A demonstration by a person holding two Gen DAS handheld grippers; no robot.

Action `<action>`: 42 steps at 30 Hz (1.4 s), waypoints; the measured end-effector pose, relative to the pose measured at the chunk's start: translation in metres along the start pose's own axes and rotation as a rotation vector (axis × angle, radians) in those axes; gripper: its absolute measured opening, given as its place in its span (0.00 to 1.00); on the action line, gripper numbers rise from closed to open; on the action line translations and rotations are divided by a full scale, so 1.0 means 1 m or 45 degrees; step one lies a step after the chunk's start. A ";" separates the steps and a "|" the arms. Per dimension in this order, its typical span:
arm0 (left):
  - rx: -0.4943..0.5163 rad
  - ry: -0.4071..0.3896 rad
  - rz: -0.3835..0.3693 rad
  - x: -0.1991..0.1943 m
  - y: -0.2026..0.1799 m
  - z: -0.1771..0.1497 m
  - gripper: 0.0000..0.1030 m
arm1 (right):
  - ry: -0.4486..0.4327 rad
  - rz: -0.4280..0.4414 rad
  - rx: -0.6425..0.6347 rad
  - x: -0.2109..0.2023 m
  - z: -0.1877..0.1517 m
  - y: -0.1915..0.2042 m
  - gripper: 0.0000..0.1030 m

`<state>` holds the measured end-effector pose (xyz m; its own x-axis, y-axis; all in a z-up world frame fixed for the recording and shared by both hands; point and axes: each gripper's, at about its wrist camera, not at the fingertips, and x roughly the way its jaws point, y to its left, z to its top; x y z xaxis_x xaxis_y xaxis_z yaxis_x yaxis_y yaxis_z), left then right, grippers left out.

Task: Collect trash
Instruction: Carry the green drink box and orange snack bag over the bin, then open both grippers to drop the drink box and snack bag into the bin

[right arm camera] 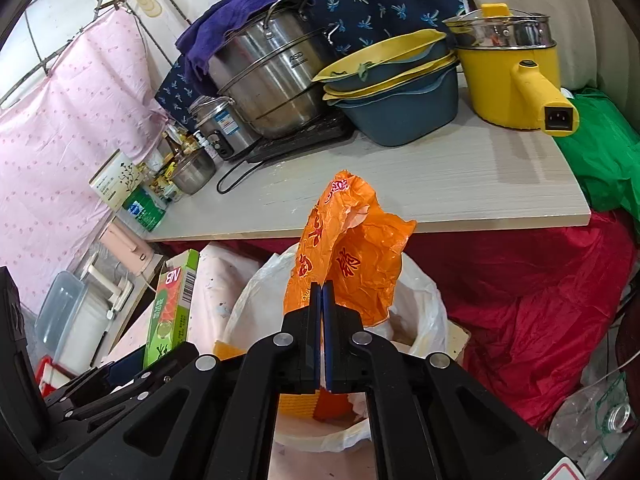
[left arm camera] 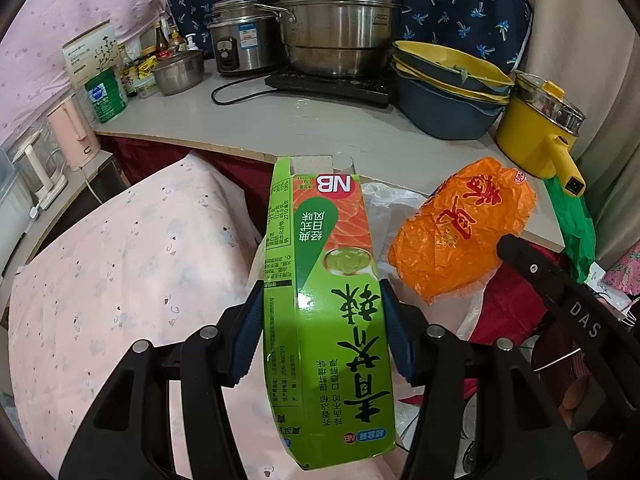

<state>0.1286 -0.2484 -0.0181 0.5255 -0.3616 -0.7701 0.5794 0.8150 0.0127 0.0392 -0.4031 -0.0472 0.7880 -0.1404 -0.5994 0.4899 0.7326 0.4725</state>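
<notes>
Now left hand-held gripper half-spread, clamping green carton, right hand-held gripper (fully closed) pinching orange bag

Even indoor light, sharp centres, strong fisheye bending at the rims

Both wrist views are evenly and fairly brightly lit by soft diffuse light, with no clear single source. Shadows are faint: a soft one lies on the grey countertop under the stacked blue and yellow basins, to the left of the yellow pot. Mild glare streaks the big steel steamer pot. The green box and orange bag are crisp, print readable. Straight edges curve toward the frame borders, and the corners fall into black vignette. Far-left things are slightly soft.
</notes>
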 end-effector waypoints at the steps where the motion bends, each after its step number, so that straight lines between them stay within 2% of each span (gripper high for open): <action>1: 0.009 0.003 -0.009 0.002 -0.003 0.001 0.51 | -0.001 -0.003 0.005 0.000 0.000 -0.002 0.02; 9: 0.036 0.023 -0.037 0.013 -0.014 0.000 0.52 | 0.008 -0.016 0.024 0.004 0.000 -0.011 0.02; 13: 0.024 0.014 -0.025 0.014 -0.014 0.000 0.64 | 0.015 -0.012 0.023 0.006 0.000 -0.012 0.02; 25: -0.013 0.004 0.006 0.012 -0.002 0.000 0.65 | 0.046 0.019 -0.003 0.014 -0.001 0.001 0.02; 28: -0.029 0.006 0.015 0.012 0.004 -0.001 0.66 | 0.058 0.030 -0.016 0.018 -0.002 0.006 0.05; 29: -0.035 0.007 0.019 0.012 0.005 -0.001 0.69 | 0.062 0.033 -0.021 0.019 -0.003 0.008 0.08; 32: -0.054 -0.005 0.036 0.010 0.012 -0.003 0.73 | 0.070 0.043 -0.032 0.020 -0.004 0.013 0.09; 40: -0.106 -0.003 0.064 0.006 0.031 -0.008 0.74 | 0.080 0.045 -0.052 0.020 -0.005 0.019 0.10; 42: -0.119 -0.002 0.070 0.005 0.035 -0.010 0.74 | 0.085 0.043 -0.061 0.019 -0.007 0.022 0.13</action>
<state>0.1458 -0.2173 -0.0278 0.5560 -0.3160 -0.7688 0.4890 0.8723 -0.0048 0.0625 -0.3856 -0.0526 0.7765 -0.0718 -0.6260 0.4441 0.7672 0.4628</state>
